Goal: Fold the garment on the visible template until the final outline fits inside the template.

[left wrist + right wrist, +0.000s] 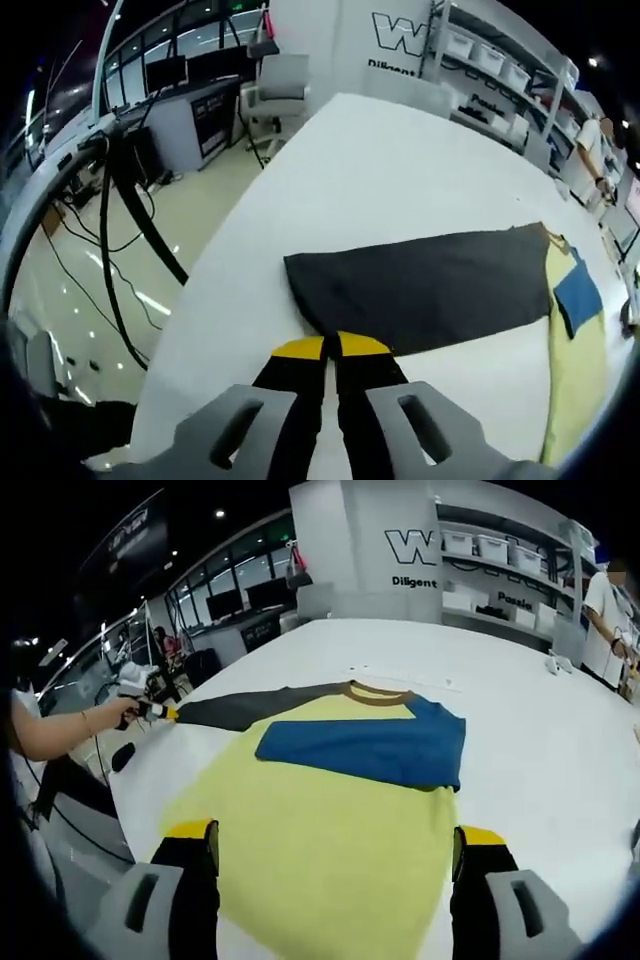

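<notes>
Right gripper view, table: a broad white table (520, 730) carries the whole garment and runs far toward shelving with white bins.
Garment: a pale yellow long-sleeved cloth shirt (330, 850) with a brown collar lies flat on the table, its body reaching near, between the right tool's jaws.
Blue sleeve: the blue sleeve (370, 748) is folded across the chest, lying on top of the yellow body.
Dark sleeve: the dark grey sleeve (240, 708) stretches out to the left, away from the body, toward the table's left edge.
Right tool: the right tool (335, 855) stands wide apart, its yellow-tipped black jaws on either side of the yellow body, holding nothing.
Left tool, seen from the right gripper view: a person's hand (110, 715) holds the left tool (165, 713) at the far left, its tip at the cuff of the dark sleeve.
Left gripper view, dark sleeve: the sleeve (430, 285) lies across the white table (380, 170), with yellow body and blue sleeve at the right.
Left tool: the left tool (331, 347) has its jaws closed together, pinching the near edge of the dark sleeve.
</notes>
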The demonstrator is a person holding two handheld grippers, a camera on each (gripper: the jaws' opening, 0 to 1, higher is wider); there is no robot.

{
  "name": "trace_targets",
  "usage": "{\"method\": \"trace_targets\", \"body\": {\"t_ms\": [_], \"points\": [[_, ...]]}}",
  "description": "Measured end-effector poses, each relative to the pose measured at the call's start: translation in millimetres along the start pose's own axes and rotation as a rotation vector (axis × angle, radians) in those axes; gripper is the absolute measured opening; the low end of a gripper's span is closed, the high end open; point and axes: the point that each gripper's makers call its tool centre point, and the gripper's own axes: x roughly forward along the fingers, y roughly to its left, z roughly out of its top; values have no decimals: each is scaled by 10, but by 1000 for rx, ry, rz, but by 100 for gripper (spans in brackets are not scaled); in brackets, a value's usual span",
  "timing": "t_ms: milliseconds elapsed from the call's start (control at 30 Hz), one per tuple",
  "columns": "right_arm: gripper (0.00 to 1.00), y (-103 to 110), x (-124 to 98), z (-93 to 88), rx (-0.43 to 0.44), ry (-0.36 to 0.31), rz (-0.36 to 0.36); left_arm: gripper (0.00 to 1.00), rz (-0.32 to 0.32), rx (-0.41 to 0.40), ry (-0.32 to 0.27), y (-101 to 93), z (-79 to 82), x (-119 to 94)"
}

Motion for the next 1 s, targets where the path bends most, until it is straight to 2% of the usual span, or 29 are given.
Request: {"method": "trace_targets", "body": {"t_ms": [133,300,533,567,767,967,1000], "points": [[96,13,-19,5,2,-2,1,2,-12,58,-32,-112,107,-67],[97,18,-43,2,5,-2,2,2,-84,48,-23,-325,156,-89],[99,44,-100,8,-1,-8,9,2,-139,126,-107,-654,482,-206],[99,53,-110,-3,-2,-6,12,2,-165,135,-127,-767,567,-238],[99,69,-152,-5,-3,-11,15,2,-227,170,-158,-1125,735,-301],[99,65,-195,11,-10,-15,18,2,-300,223,-178,-1549,799,-348],[99,67,-200,14,-11,-15,18,2,-343,238,-167,-1747,783,-352]]}}
